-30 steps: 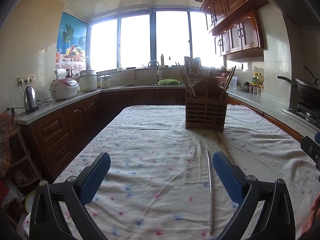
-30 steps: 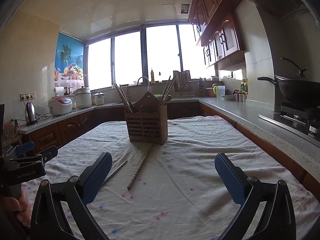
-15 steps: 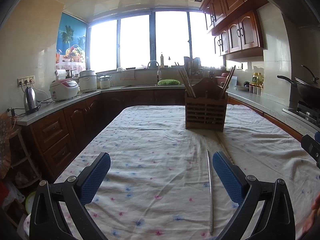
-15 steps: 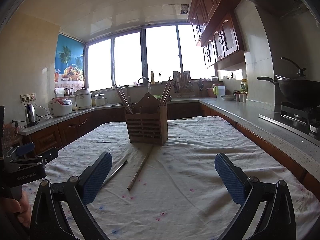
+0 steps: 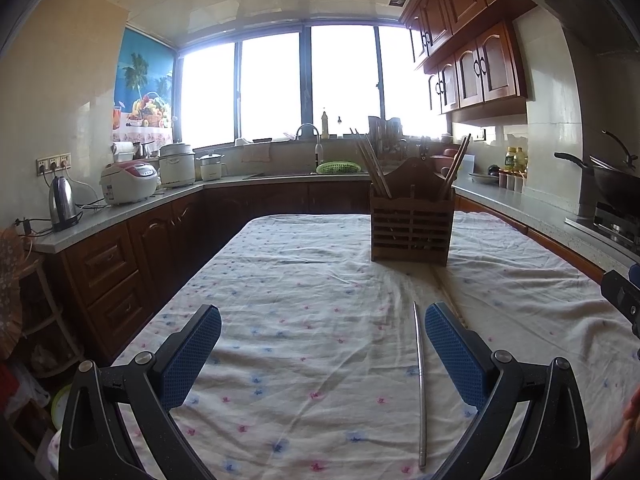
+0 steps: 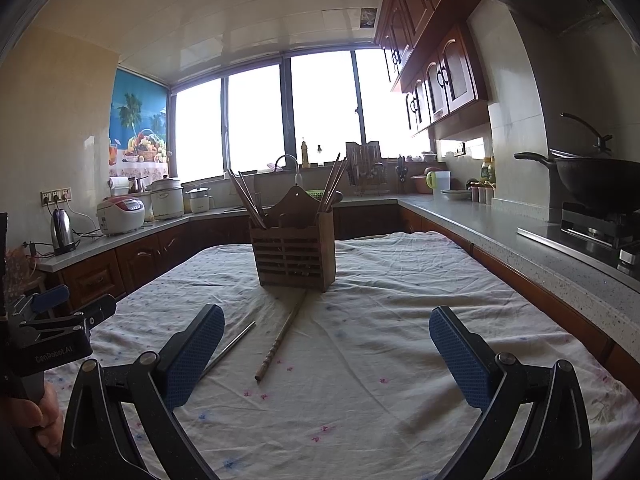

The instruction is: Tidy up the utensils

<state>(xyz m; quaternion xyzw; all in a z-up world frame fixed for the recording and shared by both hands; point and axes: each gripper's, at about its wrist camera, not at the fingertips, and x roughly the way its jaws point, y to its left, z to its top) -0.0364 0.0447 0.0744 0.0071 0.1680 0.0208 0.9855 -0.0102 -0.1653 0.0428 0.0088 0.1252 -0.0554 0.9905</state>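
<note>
A slatted wooden utensil holder (image 5: 411,226) (image 6: 295,253) stands on the cloth-covered table with several chopsticks upright in it. A metal chopstick (image 5: 421,384) (image 6: 231,347) lies flat on the cloth, just inside my left gripper's right finger. A wooden chopstick (image 6: 281,338) (image 5: 445,291) lies beside it, pointing at the holder. My left gripper (image 5: 322,354) is open and empty above the cloth. My right gripper (image 6: 326,356) is open and empty, with both loose chopsticks between its fingers and the holder.
The table wears a white floral cloth (image 5: 304,300). Counters wrap around it: a kettle (image 5: 62,204) and rice cookers (image 5: 128,182) on the left, a wok on a stove (image 6: 596,186) on the right, a sink (image 5: 308,140) under the window.
</note>
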